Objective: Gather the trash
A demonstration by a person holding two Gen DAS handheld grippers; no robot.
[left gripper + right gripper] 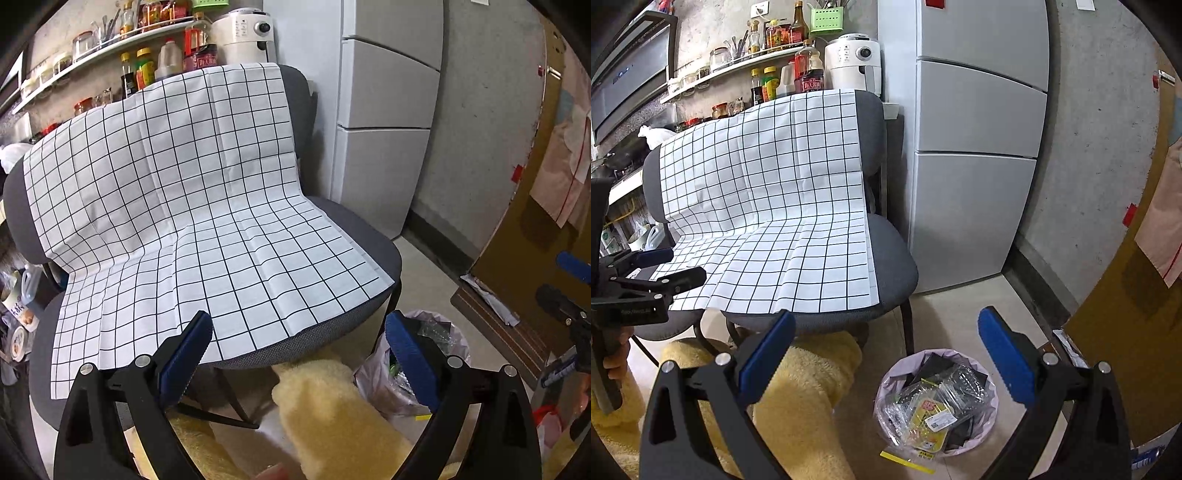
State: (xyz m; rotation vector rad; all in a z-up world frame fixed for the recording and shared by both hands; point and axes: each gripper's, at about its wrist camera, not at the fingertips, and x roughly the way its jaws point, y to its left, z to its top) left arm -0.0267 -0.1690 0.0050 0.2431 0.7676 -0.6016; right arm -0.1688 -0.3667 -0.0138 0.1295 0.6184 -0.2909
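Both grippers hang with fingers spread wide and nothing between them: the left gripper point(295, 354) over the front of the checked cloth point(177, 206) on the chairs, the right gripper point(886, 350) above the floor. The trash sits in the lined bin point(890, 380) beside the chair point(890, 266) — clear plastic trays point(960, 384) and a yellow wrapper point(927, 417), all probably light, crinkly, slippery. One yellow strip point(907, 460) lies on the floor, touching the bin's base. A flat edge looks the surest place to pinch — thin plastic would likely slide or buckle.
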